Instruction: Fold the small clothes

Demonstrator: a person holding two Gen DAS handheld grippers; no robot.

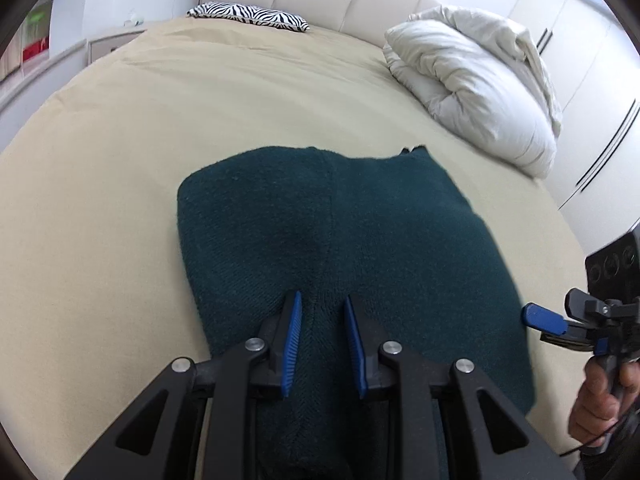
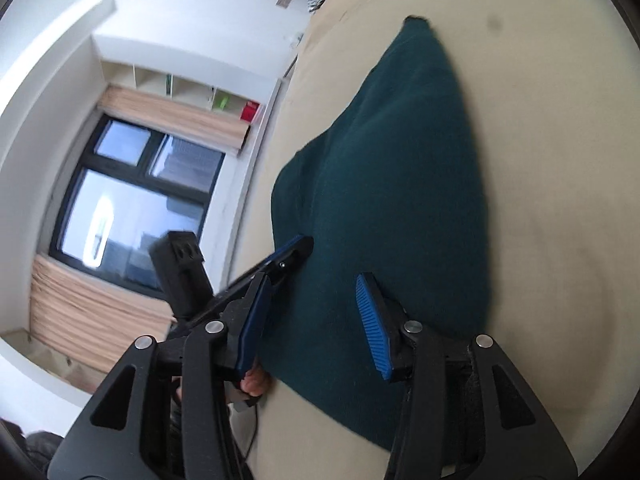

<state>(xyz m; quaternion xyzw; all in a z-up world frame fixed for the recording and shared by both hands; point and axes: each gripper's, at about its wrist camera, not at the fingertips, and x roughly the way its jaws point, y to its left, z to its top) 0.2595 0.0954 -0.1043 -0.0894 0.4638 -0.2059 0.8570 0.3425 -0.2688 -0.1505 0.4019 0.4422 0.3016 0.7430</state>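
Where sweater ends, bare bedspread surrounds.

Bedroom; bed, pillow

Left wrist view looked down close over the dark green knitted garment toward the headboard, right wrist view rolled sideways toward the window, both shared the garment and beige-covered bed.

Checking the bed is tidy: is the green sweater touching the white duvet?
Apart. The left wrist view shows bare beige sheet between the green sweater and the white duvet.
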